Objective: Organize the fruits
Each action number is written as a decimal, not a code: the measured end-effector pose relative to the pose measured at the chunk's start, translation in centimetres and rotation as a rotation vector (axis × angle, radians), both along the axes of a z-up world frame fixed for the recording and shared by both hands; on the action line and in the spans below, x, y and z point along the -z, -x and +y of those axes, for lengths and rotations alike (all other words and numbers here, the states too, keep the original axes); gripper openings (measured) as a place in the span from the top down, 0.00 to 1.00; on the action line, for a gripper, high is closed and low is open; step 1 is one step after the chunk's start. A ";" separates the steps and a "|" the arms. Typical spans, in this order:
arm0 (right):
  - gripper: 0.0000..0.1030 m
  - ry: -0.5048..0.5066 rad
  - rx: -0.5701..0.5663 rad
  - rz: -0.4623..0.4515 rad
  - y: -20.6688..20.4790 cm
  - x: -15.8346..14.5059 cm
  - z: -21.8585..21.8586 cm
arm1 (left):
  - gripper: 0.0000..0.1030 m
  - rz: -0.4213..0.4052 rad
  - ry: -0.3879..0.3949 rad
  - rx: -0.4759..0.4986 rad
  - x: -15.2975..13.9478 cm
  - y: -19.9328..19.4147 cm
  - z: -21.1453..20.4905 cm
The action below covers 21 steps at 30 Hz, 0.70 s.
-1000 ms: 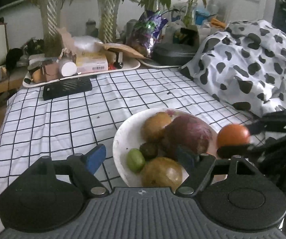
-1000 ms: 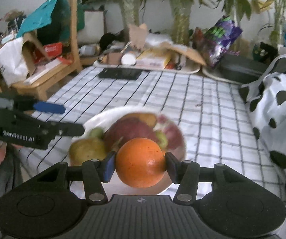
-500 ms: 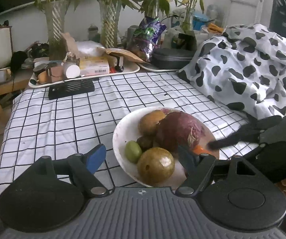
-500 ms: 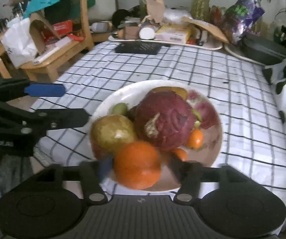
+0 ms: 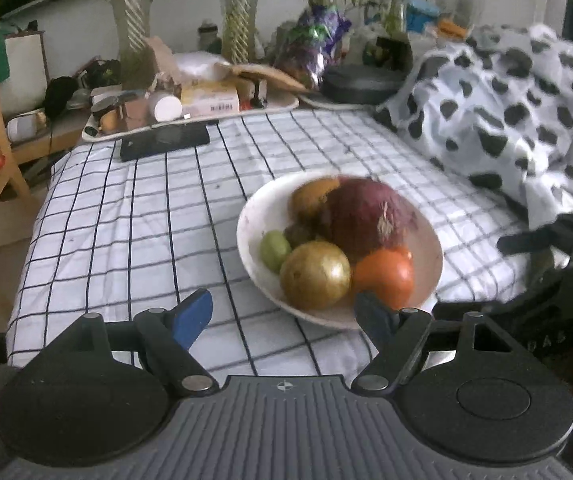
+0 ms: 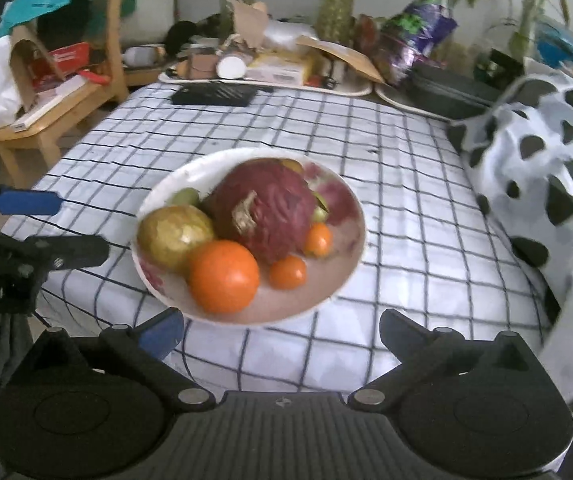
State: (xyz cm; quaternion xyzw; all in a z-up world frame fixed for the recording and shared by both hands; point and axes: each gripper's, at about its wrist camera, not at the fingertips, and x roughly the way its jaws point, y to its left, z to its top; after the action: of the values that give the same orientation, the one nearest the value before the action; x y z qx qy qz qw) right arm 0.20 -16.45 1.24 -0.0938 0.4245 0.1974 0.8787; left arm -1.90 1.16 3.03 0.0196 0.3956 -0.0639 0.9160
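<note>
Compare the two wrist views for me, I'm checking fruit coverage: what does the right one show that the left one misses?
Only the right wrist view shows two small orange fruits beside the big purple-red fruit.

Only the left wrist view shows the brownish fruit at the plate's far side clearly.

Both show the white plate, the large orange, the yellow-brown fruit and the small green fruit.

Checked bedsheet (image 6: 386, 152) bears fruit plate (image 6: 350, 264), spotted blanket (image 6: 546, 168).
</note>
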 end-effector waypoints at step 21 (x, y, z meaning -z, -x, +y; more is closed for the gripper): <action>0.00 0.058 0.133 0.027 0.3 0.8 -1.6 | 0.00 0.067 -0.099 0.000 2.0 -0.1 -1.6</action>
State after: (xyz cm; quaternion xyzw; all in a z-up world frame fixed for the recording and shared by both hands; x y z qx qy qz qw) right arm -0.10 -18.02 0.44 -0.0881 0.4469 0.1276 0.8810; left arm -1.83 -0.46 0.99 0.0628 0.4289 -0.0446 0.9000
